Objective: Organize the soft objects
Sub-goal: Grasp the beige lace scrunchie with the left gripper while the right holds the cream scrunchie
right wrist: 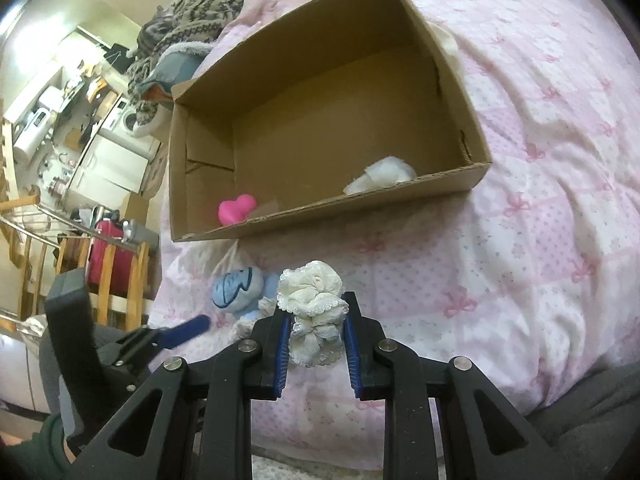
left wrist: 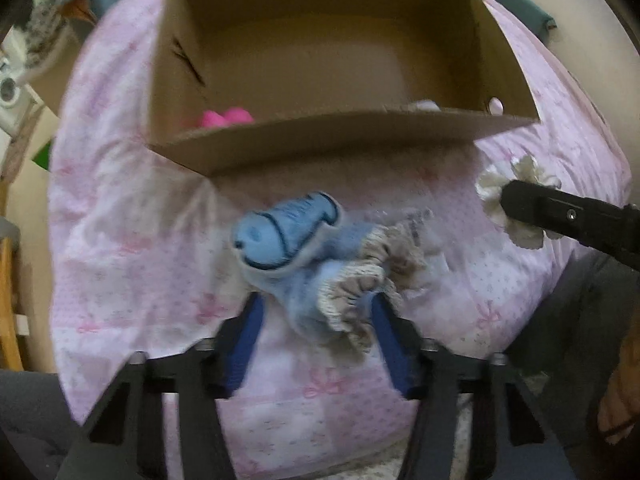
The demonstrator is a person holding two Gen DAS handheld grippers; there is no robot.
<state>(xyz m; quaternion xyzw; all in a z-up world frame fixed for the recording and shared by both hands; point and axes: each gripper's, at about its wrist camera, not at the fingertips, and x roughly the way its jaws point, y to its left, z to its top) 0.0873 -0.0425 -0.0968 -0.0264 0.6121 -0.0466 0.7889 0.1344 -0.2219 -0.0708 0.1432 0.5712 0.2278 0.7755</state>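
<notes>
An open cardboard box (left wrist: 320,136) (right wrist: 448,184) lies on the pink bedspread (left wrist: 132,248) (right wrist: 540,240). In it are a pink heart-shaped soft toy (left wrist: 226,117) (right wrist: 236,208) and a white fluffy item (right wrist: 384,174) (left wrist: 425,105). A rolled blue sock with a grey frilly cuff (left wrist: 304,248) (right wrist: 240,284) lies in front of the box. My left gripper (left wrist: 318,304) is open with the sock's cuff end between its fingers. My right gripper (right wrist: 316,312) is shut on a white lace scrunchie (right wrist: 314,312) (left wrist: 516,200), to the right of the sock.
A knitted grey garment and a blue-grey cushion (right wrist: 180,40) lie behind the box on the bed. Left of the bed are a wooden rack (right wrist: 108,272), a red suitcase (right wrist: 106,256) and kitchen appliances (right wrist: 120,136). Grey-trousered legs (right wrist: 592,420) are at the bed's near edge.
</notes>
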